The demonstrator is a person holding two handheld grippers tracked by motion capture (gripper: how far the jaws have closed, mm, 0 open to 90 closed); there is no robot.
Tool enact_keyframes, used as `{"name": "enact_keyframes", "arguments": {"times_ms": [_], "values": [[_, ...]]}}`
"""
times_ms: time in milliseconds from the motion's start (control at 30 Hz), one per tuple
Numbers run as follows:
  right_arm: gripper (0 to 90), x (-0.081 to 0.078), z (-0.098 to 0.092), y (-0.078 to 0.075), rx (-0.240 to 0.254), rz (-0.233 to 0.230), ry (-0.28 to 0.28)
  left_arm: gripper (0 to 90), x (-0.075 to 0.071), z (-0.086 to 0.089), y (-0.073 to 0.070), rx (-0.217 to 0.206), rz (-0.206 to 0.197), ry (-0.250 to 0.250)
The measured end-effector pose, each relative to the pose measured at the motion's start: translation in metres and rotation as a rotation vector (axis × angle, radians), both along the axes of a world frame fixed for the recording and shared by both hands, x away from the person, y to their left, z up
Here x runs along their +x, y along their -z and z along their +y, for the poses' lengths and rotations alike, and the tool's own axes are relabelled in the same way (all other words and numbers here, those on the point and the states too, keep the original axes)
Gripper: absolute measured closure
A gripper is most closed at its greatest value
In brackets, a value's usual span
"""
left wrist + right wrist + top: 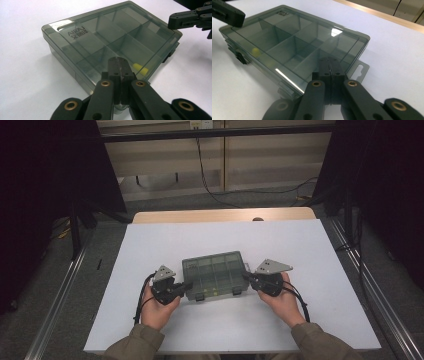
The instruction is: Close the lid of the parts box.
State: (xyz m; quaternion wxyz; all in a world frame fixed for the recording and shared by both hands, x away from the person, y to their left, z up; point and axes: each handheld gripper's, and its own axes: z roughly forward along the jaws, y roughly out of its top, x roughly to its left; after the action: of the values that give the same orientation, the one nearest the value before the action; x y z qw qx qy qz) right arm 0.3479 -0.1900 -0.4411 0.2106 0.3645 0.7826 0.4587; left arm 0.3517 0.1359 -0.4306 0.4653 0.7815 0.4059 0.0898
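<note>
A smoke-grey, see-through compartment box [215, 274] lay closed near the middle of the white counter [150, 245], its long side running across the person's front and its two latches [218, 294] facing the person. The left claw [187, 286] sat at the box's near left corner and the right claw [246, 277] at its right end, so the box lay directly between the two, each claw's tip at or touching the box's edge; whether the tips pressed on it could not be told.

In the left gripper view, the left claw [120, 65] had its jaws drawn fully together with nothing between them, the tip standing over the lid at the box's [110, 40] near edge. A small yellow piece [140, 68] lay in the compartment just beside that tip. The embossed brand mark [78, 33] showed on the lid's far left corner, and the right claw [175, 21] came in from the upper right at the opposite end.

In the right gripper view, the right claw [329, 65] was likewise pinched closed and empty, its tip over the box's [292, 42] near end, beside the flat hanging tab [359, 71] that stuck out onto the counter. A round yellow item [255, 51] sat in a compartment toward the latch side, and the left claw [229, 13] showed at the far upper left corner.

Both hands [159, 307] held the grippers low over the counter.
</note>
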Motion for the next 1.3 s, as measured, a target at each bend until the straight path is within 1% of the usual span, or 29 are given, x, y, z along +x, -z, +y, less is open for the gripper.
{"name": "enact_keyframes", "arguments": {"times_ms": [33, 100, 167, 267, 333, 400, 467, 500, 567, 633, 667, 733, 767, 800, 867, 900, 933, 1000, 1067, 1100, 1167, 1267, 1300], "values": [[90.0, 0.0, -0.001, 0.001, 0.014, 0.004, 0.003, 90.0, 0.0, 0.0, 0.001, -0.004, -0.003, -0.001], [90.0, -0.001, -0.001, 0.002, 0.023, 0.001, 0.008, 90.0, -0.001, 0.0, 0.001, -0.004, -0.005, -0.003], [90.0, -0.001, -0.001, 0.001, 0.024, 0.004, 0.006, 90.0, -0.002, 0.0, 0.001, -0.01, 0.001, -0.003], [90.0, -0.001, -0.001, 0.001, 0.024, 0.008, 0.006, 90.0, -0.002, 0.001, 0.0, -0.008, -0.005, 0.0], [90.0, -0.001, -0.001, 0.001, 0.037, 0.022, 0.004, 90.0, -0.002, 0.002, 0.002, -0.026, -0.005, -0.002], [90.0, -0.001, 0.0, 0.001, 0.052, 0.032, -0.004, 90.0, -0.001, 0.002, 0.002, -0.026, -0.008, 0.006], [89.7, -0.002, 0.002, 0.002, 0.047, 0.026, -0.008, 90.0, 0.0, 0.003, 0.001, -0.03, 0.001, 0.005], [88.0, -0.002, 0.003, 0.001, 0.046, 0.027, -0.007, 90.0, -0.001, 0.004, 0.001, -0.032, -0.001, 0.005], [87.4, -0.002, 0.001, 0.001, 0.056, 0.033, -0.014, 90.0, -0.001, 0.005, -0.001, -0.046, -0.011, -0.003], [85.8, -0.001, -0.001, 0.001, 0.074, 0.033, -0.005, 90.0, -0.001, 0.007, -0.004, -0.058, -0.014, -0.002], [84.1, -0.001, -0.002, 0.001, 0.086, 0.031, -0.004, 90.0, -0.002, 0.007, -0.005, -0.062, -0.022, 0.001], [78.9, -0.002, -0.003, -0.001, 0.091, 0.022, -0.004, 88.5, -0.002, 0.007, -0.008, -0.069, -0.038, -0.004], [75.0, -0.003, -0.003, -0.002, 0.099, 0.02, 0.004, 82.4, -0.002, 0.007, -0.008, -0.071, -0.042, -0.001], [73.5, -0.004, -0.003, -0.003, 0.103, 0.018, 0.004, 81.9, -0.002, 0.007, -0.009, -0.08, -0.038, -0.002], [66.3, -0.005, -0.003, -0.005, 0.103, 0.01, 0.015, 78.2, -0.003, 0.006, -0.01, -0.092, -0.039, -0.007], [65.8, -0.005, -0.004, -0.006, 0.104, 0.009, 0.017, 75.6, -0.003, 0.006, -0.01, -0.094, -0.038, -0.003], [64.2, -0.005, -0.005, -0.006, 0.112, 0.008, 0.02, 76.0, -0.003, 0.007, -0.011, -0.091, -0.033, 0.001], [59.1, -0.005, -0.007, -0.007, 0.114, 0.013, 0.027, 74.2, -0.004, 0.006, -0.011, -0.099, -0.042, 0.011], [54.5, -0.005, -0.008, -0.008, 0.131, 0.016, 0.026, 67.9, -0.004, 0.006, -0.012, -0.111, -0.057, 0.016], [51.9, -0.005, -0.008, -0.009, 0.135, 0.019, 0.029, 63.9, -0.004, 0.007, -0.013, -0.111, -0.067, 0.018], [47.2, -0.006, -0.009, -0.01, 0.138, 0.02, 0.031, 59.1, -0.004, 0.007, -0.013, -0.123, -0.075, 0.022], [38.2, -0.007, -0.009, -0.011, 0.146, 0.023, 0.033, 50.4, -0.004, 0.007, -0.012, -0.13, -0.093, 0.03], [33.8, -0.007, -0.009, -0.011, 0.148, 0.026, 0.031, 47.2, -0.004, 0.007, -0.012, -0.127, -0.102, 0.028]]}}
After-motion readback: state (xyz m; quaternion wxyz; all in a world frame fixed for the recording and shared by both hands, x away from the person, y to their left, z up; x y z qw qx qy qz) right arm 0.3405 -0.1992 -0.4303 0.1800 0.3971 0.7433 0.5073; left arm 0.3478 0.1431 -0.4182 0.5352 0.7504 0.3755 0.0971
